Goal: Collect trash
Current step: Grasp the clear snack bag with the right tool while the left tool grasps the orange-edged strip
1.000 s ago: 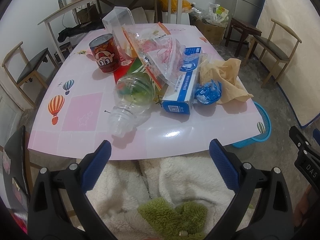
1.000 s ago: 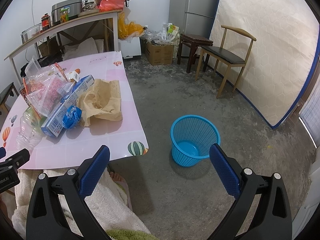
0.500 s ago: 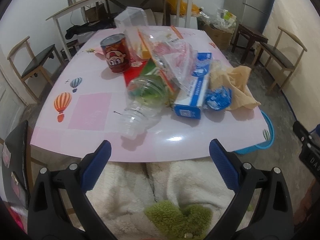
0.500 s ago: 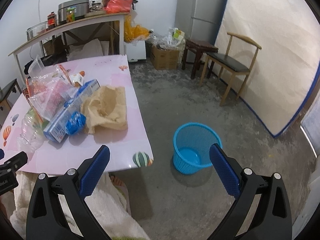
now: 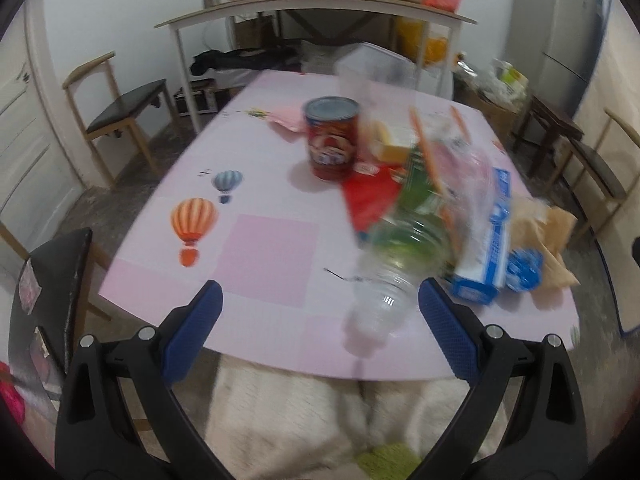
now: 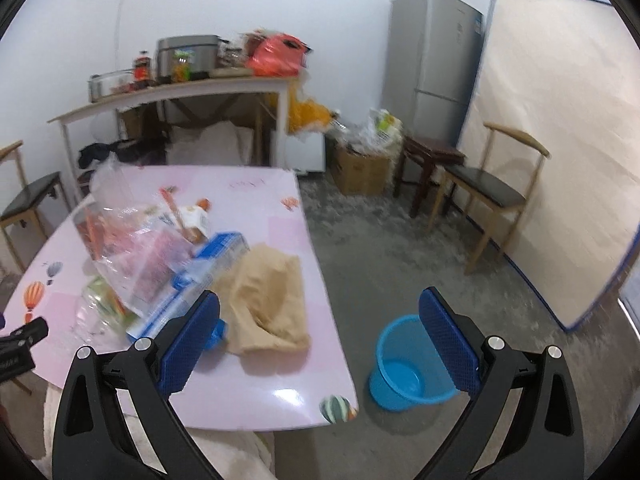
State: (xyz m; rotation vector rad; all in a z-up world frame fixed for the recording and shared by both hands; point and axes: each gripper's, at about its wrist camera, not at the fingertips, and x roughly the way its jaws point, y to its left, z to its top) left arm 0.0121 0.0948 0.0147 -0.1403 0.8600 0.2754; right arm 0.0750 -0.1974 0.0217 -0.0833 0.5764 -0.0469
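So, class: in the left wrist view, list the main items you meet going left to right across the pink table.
Orange balloon print → red can → clear plastic bottle → blue-and-white box → crumpled blue wrapper → brown paper.

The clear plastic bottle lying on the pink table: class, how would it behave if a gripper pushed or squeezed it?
The clear plastic bottle lies on its side, so it would probably roll. It looks nearly empty, thus likely light. Its thin walls may buckle when squeezed.

I'm seeing motion blur smearing the can's [image 5: 331, 138] label and the bottle [image 5: 394, 268] beside it; my right fingertip [image 6: 188, 346] is hiding the blue wrapper.
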